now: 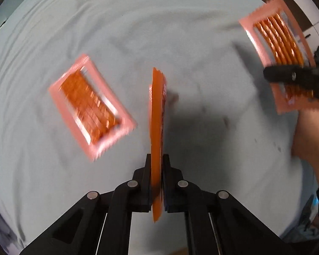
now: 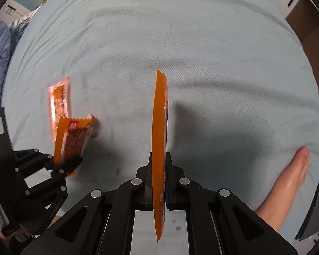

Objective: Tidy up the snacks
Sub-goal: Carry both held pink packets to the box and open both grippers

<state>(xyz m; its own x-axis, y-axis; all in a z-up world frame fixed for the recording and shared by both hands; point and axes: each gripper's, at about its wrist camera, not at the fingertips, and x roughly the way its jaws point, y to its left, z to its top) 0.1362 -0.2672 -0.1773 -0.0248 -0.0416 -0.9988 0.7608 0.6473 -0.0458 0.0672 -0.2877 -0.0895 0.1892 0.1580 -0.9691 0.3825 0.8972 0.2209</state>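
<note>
Two edge-on packets (image 1: pixel 157 114) (image 2: pixel 159 140), faces hidden

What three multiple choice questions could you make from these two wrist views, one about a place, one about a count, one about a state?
1. Where does the loose snack pack lie?
A. On the pale blue sheet
B. In a drawer
C. On a plate

2. How many snack packs show in the left wrist view?
A. One
B. Three
C. Five

3. How does the left gripper stand?
A. Wide open, nothing in it
B. Shut on a pack, held edge-on
C. Resting flat on the sheet

Answers: 1 A, the pack lies flat on the sheet, apart from both grippers. 2 B, one loose, one in the left jaws, one in the right gripper. 3 B, the jaws press both faces of the orange pack.
</note>
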